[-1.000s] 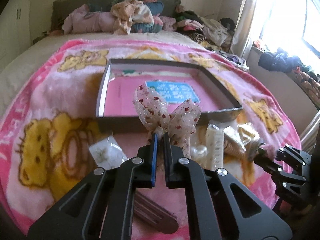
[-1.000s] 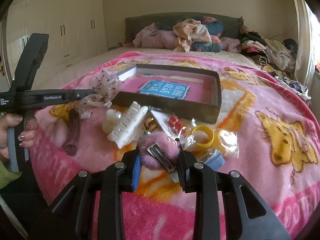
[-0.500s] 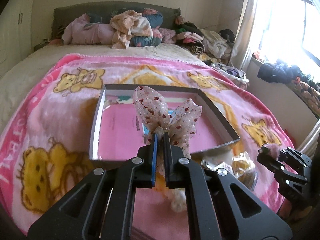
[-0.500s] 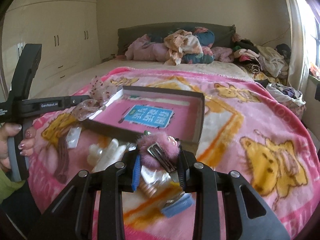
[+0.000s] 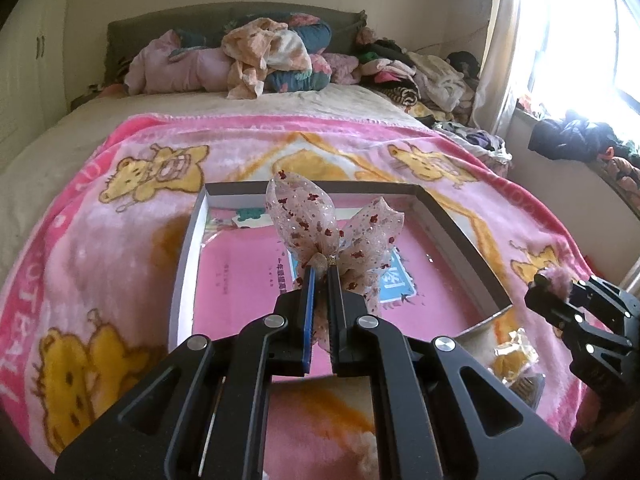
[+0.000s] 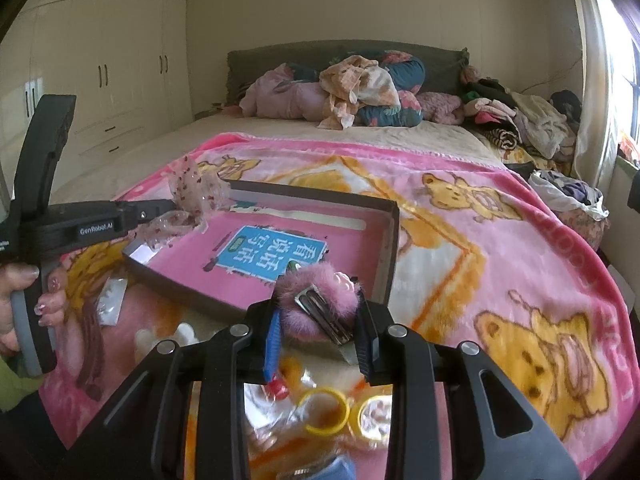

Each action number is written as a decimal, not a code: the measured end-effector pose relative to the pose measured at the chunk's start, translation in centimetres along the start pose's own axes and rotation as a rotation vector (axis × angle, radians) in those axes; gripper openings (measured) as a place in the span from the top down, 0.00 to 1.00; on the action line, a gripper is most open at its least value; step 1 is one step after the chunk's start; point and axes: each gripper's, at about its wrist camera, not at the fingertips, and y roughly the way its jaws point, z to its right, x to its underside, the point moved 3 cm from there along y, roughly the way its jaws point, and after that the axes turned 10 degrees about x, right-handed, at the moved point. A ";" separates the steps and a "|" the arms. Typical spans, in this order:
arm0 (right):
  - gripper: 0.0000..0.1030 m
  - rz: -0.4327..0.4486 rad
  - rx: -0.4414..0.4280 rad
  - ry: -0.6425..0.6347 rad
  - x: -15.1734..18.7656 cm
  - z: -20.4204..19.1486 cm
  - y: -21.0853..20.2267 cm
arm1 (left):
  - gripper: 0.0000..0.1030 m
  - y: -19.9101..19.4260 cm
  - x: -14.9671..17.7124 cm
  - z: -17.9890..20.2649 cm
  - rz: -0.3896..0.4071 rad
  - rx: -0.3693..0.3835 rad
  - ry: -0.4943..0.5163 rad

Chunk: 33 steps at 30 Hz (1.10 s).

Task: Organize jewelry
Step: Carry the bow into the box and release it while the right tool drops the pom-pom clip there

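While the shallow box (image 5: 452, 222) holds only a pink booklet (image 5: 240, 276), we note left gripper (image 5: 320, 276) clamped on the sheer bow (image 5: 332, 228) above it, right gripper (image 6: 318, 312) at 4 o'clock pinching the fluffy pink clip (image 6: 320, 292).

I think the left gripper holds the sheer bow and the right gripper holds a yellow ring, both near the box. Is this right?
Not quite. The right gripper holds a pink fluffy hair clip, not a yellow ring, as the right wrist view shows. The left gripper does hold the sheer bow, and both are near the box.

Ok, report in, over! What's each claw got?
Left gripper shut on bow clip. Right gripper shut on fuzzy pink clip. Both above box; nothing blocking.
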 end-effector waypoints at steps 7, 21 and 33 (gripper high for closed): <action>0.72 -0.018 0.009 0.005 -1.1 0.1 2.6 | 0.99 2.0 0.1 -0.6 -0.027 -0.008 -0.005; 0.72 -0.111 -0.025 -0.003 -1.5 -0.8 7.7 | 0.98 4.7 1.4 -2.2 -0.107 -0.020 -0.036; 0.70 -0.193 -0.009 -0.002 -1.0 -0.8 9.8 | 0.94 5.1 2.1 -2.7 -0.138 -0.008 -0.073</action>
